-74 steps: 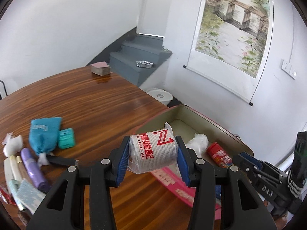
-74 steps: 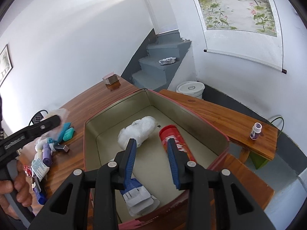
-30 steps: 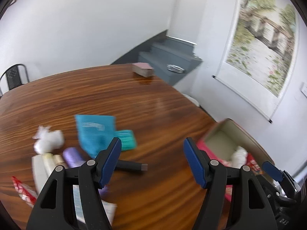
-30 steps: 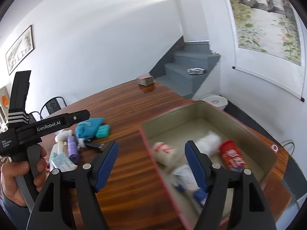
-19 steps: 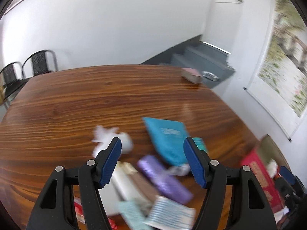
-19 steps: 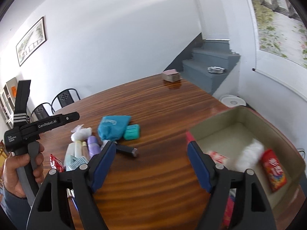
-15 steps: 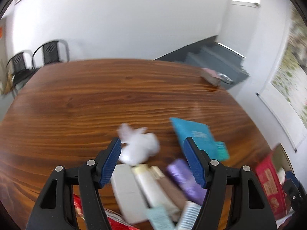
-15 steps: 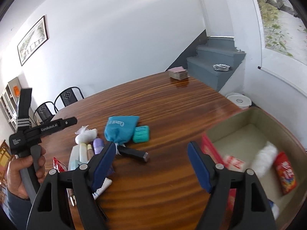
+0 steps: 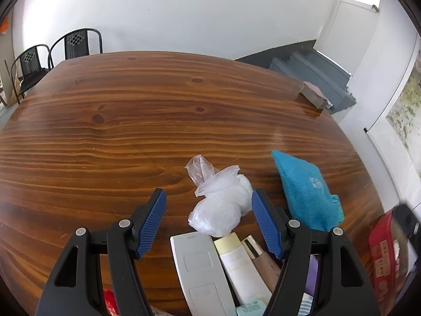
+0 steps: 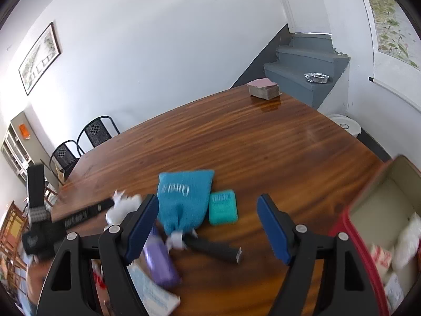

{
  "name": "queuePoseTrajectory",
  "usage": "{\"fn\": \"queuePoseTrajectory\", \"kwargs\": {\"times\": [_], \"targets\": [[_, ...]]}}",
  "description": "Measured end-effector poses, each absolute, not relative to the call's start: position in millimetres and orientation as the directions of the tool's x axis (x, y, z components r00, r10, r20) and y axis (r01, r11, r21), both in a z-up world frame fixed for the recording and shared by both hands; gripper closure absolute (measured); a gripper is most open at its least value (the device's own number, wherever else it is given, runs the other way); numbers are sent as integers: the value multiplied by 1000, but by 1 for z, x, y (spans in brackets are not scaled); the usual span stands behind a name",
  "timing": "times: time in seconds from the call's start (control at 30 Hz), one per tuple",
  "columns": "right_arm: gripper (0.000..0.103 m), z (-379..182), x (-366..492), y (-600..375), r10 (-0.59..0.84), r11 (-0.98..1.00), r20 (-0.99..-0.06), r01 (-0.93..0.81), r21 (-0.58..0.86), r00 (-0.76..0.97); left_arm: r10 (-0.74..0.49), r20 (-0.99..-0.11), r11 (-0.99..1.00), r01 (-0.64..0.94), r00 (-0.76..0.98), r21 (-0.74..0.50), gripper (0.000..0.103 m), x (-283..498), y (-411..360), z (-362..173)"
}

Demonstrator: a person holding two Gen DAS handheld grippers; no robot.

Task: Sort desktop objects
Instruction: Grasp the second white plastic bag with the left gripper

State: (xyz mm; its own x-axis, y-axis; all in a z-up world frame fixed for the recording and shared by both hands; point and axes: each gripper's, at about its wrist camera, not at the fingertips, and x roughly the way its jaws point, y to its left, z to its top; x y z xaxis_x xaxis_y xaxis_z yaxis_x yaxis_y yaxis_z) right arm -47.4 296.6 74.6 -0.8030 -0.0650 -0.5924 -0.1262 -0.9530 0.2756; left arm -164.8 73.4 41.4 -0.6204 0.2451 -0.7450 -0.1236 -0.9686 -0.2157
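Observation:
A pile of small items lies on the wooden table [image 9: 131, 121]. My left gripper [image 9: 208, 194] is open, its blue pads either side of a crumpled clear plastic bag [image 9: 221, 208] without touching it. Beside the bag are a blue pouch [image 9: 305, 187], a white flat case [image 9: 200, 268] and a cream tube [image 9: 236, 260]. My right gripper [image 10: 208, 198] is open and empty above the blue pouch [image 10: 185, 197], a teal box [image 10: 223, 207], a black stick [image 10: 213, 247] and a purple tube [image 10: 160, 266]. The red-rimmed box [image 10: 368, 263] at right holds a printed roll [image 10: 379, 258] and a white bag [image 10: 407, 239].
A stack of cards [image 10: 264, 88] sits at the table's far edge, near grey stairs [image 10: 302, 60]. Two black chairs [image 9: 76, 44] stand behind the table. A white bucket [image 10: 342, 125] is on the floor. Bare wood stretches across the table's far half.
The left gripper let go of the printed roll, which now lies in the box. Both grippers swung left from the box to the pile, and the left one sank over the clear bag.

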Motion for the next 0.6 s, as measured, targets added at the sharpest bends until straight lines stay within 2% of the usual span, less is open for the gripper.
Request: {"fn": "queuePoseTrajectory", "kwargs": {"times": [0.27,0.6], "targets": [[22,67,-88,302,-113,-921,-603,-145,362,-790,184,-782,-981,-159,-596,-109,32,-175,91,26],[22,68,-105,293,-140,-946,-611,-78,316,-779,142,-805,-956,-291,-576,40,32,-187,113,24]]}}
